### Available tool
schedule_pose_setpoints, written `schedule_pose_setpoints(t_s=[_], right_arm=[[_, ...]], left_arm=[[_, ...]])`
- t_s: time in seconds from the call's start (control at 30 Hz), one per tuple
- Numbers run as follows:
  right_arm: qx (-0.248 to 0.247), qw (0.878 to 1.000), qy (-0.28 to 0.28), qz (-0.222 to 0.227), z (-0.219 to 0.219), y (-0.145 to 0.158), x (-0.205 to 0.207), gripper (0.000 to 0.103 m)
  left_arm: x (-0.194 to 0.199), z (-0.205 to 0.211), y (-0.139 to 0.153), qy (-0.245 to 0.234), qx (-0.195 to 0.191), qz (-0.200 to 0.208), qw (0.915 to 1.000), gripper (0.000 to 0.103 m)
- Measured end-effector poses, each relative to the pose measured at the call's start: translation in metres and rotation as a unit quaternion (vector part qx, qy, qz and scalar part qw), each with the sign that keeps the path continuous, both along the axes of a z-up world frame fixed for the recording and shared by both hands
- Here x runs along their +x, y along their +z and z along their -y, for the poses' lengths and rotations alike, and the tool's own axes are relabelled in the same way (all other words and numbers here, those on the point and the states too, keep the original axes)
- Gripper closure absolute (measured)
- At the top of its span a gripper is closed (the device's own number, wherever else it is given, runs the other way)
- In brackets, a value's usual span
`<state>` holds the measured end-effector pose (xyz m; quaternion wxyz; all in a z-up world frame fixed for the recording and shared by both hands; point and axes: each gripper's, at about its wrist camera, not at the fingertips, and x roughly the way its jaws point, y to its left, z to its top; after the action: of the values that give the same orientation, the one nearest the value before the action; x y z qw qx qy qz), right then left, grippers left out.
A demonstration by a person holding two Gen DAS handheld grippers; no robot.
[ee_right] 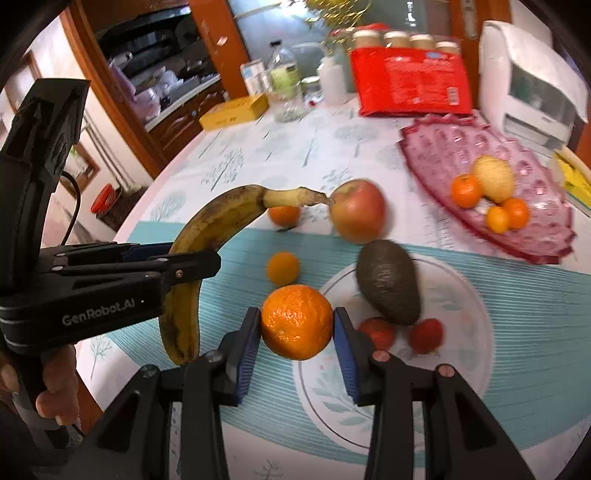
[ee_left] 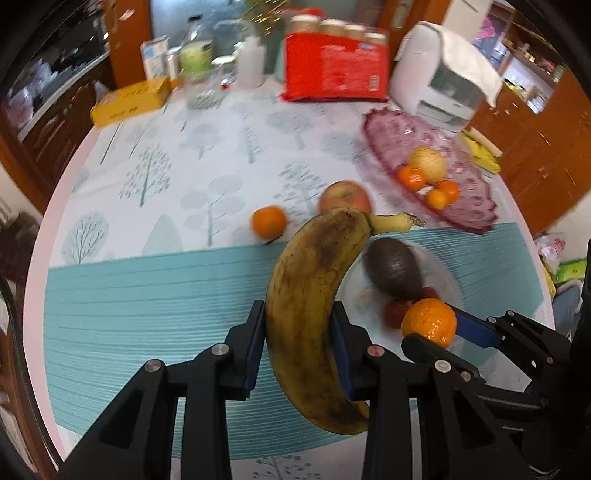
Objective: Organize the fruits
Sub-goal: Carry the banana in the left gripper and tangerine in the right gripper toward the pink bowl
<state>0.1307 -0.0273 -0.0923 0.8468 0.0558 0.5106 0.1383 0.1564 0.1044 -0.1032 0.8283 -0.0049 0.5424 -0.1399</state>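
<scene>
brown-spotted banana clamped in our left gripper, orange in right gripper; only right wrist view shows a hand

Motion blur is smearing the jars and bottles along the bench's far edge, leaving labels unreadable. The banana is hiding part of the white plate. The avocado is partly covering two red fruits, too blurred to identify.
</scene>
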Motion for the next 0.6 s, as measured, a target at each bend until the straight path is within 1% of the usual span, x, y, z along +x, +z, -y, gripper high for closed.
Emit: schedule_pose_setpoints(t_s=[0.2,0.3,0.43,0.6], right_arm=[[-0.006,0.999,-0.043,0.027,0.04,0.036,-0.005,0.063],[-0.01,0.997,-0.063,0.041,0.059,0.054,-0.002,0.063],[-0.025,0.993,-0.087,0.07,0.09,0.083,0.011,0.063],[-0.048,0.988,-0.111,0.099,0.13,0.117,0.042,0.063]], left_arm=[[0.006,0.041,0.038,-0.041,-0.018,0.02,0.9988,0.071],[0.012,0.062,0.057,-0.056,-0.021,0.034,0.9976,0.071],[0.03,0.093,0.086,-0.074,-0.018,0.062,0.9952,0.071],[0.06,0.123,0.117,-0.087,-0.017,0.091,0.992,0.071]])
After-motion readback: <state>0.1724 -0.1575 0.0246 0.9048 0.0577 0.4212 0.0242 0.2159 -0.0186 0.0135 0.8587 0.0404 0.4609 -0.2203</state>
